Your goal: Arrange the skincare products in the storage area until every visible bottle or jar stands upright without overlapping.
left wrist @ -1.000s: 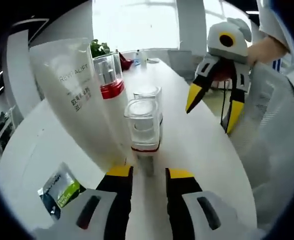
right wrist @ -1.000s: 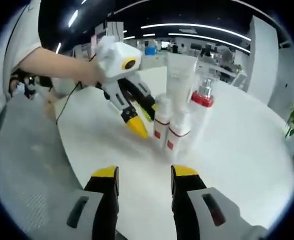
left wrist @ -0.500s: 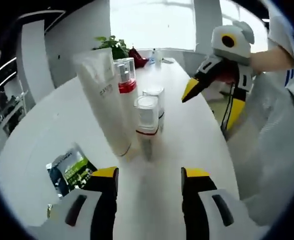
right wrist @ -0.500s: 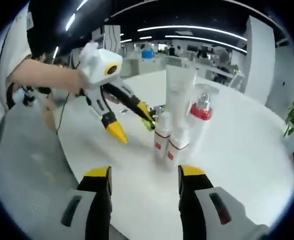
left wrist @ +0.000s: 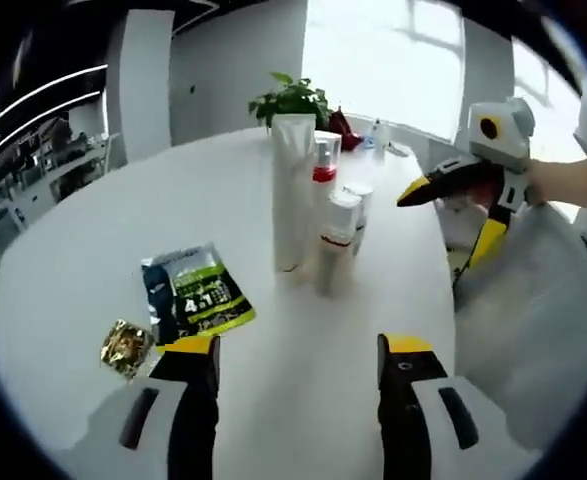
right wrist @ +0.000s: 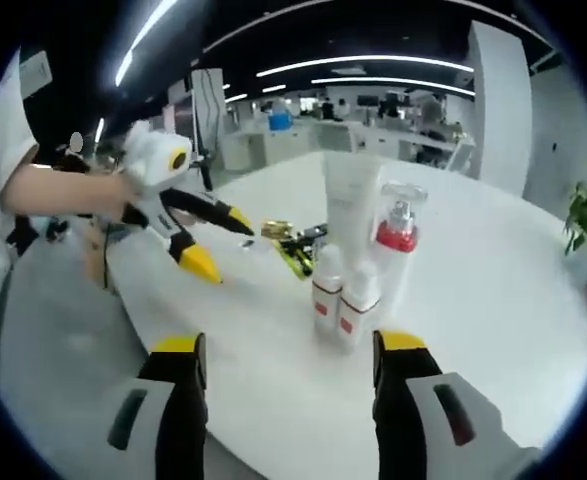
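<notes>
Several skincare products stand upright in a tight group on the white round table (left wrist: 93, 250): a tall white tube (left wrist: 291, 190) (right wrist: 351, 208), a clear pump bottle with a red band (left wrist: 323, 180) (right wrist: 396, 240), and two small white bottles with clear caps (left wrist: 337, 240) (right wrist: 326, 288) (right wrist: 359, 302). My left gripper (left wrist: 298, 345) is open, well back from the group with nothing between its jaws. My right gripper (right wrist: 291, 345) is open too, facing the bottles from the other side. Each gripper shows in the other's view, open and held by a hand (left wrist: 453, 190) (right wrist: 208, 240).
A dark and green sachet (left wrist: 193, 292) and a small gold packet (left wrist: 125, 347) lie flat on the table left of the bottles. A potted plant (left wrist: 291, 98) and small items stand at the table's far end. A person's arm (right wrist: 53, 190) is at the left.
Both grippers have pulled back from the bottle group, which now looks smaller and farther. The left gripper's jaws stand wider apart. The products have not moved.
</notes>
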`<state>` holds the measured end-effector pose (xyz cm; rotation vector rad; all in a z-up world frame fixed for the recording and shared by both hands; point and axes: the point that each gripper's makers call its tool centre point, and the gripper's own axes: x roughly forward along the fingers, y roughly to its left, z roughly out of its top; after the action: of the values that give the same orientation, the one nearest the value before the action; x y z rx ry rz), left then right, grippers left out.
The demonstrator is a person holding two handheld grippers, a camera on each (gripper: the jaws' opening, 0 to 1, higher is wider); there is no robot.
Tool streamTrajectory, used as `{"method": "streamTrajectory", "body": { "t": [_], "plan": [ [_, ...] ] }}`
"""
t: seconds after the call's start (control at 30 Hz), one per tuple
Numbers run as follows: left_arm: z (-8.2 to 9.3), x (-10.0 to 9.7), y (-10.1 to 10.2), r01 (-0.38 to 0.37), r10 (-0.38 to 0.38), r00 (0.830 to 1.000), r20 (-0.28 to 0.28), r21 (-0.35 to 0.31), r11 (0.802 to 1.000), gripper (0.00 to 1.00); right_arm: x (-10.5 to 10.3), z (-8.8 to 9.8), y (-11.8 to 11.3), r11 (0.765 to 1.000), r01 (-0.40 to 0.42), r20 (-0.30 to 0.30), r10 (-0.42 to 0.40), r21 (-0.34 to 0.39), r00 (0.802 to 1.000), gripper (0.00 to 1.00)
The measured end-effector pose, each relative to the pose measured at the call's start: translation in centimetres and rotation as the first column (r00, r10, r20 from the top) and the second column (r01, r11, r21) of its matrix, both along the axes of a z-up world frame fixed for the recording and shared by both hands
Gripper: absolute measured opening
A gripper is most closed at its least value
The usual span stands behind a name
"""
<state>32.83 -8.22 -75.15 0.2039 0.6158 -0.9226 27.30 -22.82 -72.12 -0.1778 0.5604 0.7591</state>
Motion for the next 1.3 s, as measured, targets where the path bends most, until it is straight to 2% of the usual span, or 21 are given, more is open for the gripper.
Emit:
{"method": "streamTrajectory", "body": {
  "t": [0.07, 0.17, 0.27, 0.43, 0.5, 0.6, 0.77, 0.83, 1.1, 1.3],
  "plan": [
    [0.1, 0.0, 1.3, -0.066, 0.066, 0.998, 0.015, 0.015, 0.998, 0.66, -0.1, 0.0, 0.0, 1.0, -0.005, -0.003, 0.005, 0.005, 1.0, 0.7],
    [0.5, -0.5, 2.7, -0.122, 0.122, 0.992, 0.029, 0.018, 0.992, 0.74, -0.3, 0.3, 0.0, 1.0, -0.002, 0.001, 0.002, 0.014, 1.0, 0.73],
    [0.7, -1.3, 4.2, -0.174, 0.174, 0.985, 0.004, 0.009, 0.985, 0.74, -0.4, 0.6, 0.0, 1.0, 0.003, 0.004, -0.003, 0.021, 1.0, 0.74],
    [0.9, -2.7, 5.9, -0.223, 0.223, 0.975, -0.001, 0.012, 0.975, 0.75, -0.5, 0.7, 0.0, 1.0, 0.008, 0.005, -0.008, 0.027, 1.0, 0.76],
    [1.2, -3.1, 6.6, -0.253, 0.253, 0.967, -0.01, -0.01, 0.967, 0.74, -0.6, 0.5, 0.0, 1.0, 0.01, 0.0, -0.01, 0.024, 1.0, 0.77],
    [1.7, -4.0, 7.2, -0.286, 0.286, 0.958, -0.012, -0.012, 0.958, 0.74, -0.7, 0.3, 0.0, 1.0, -0.001, -0.001, 0.001, 0.0, 1.0, 0.77],
    [2.2, -5.0, 9.0, -0.352, 0.352, 0.936, -0.016, -0.03, 0.935, 0.75, -0.9, 0.5, 0.6, 1.0, -0.016, 0.003, 0.016, 0.0, 1.0, 0.77],
    [2.5, -5.6, 9.5, -0.378, 0.377, 0.926, -0.022, -0.042, 0.925, 0.77, -0.7, 0.7, 0.5, 0.999, -0.02, 0.028, 0.02, -0.027, 0.999, 0.77],
    [2.4, -7.8, 10.9, -0.438, 0.437, 0.898, -0.041, -0.025, 0.899, 0.82, -0.6, 1.1, 0.2, 1.0, 0.005, 0.029, -0.005, -0.004, 1.0, 0.79],
    [2.2, -8.7, 11.9, -0.473, 0.472, 0.881, -0.045, -0.018, 0.881, 0.83, -0.7, 1.0, 0.6, 1.0, -0.006, 0.025, 0.006, -0.001, 1.0, 0.88]
  ]
}}
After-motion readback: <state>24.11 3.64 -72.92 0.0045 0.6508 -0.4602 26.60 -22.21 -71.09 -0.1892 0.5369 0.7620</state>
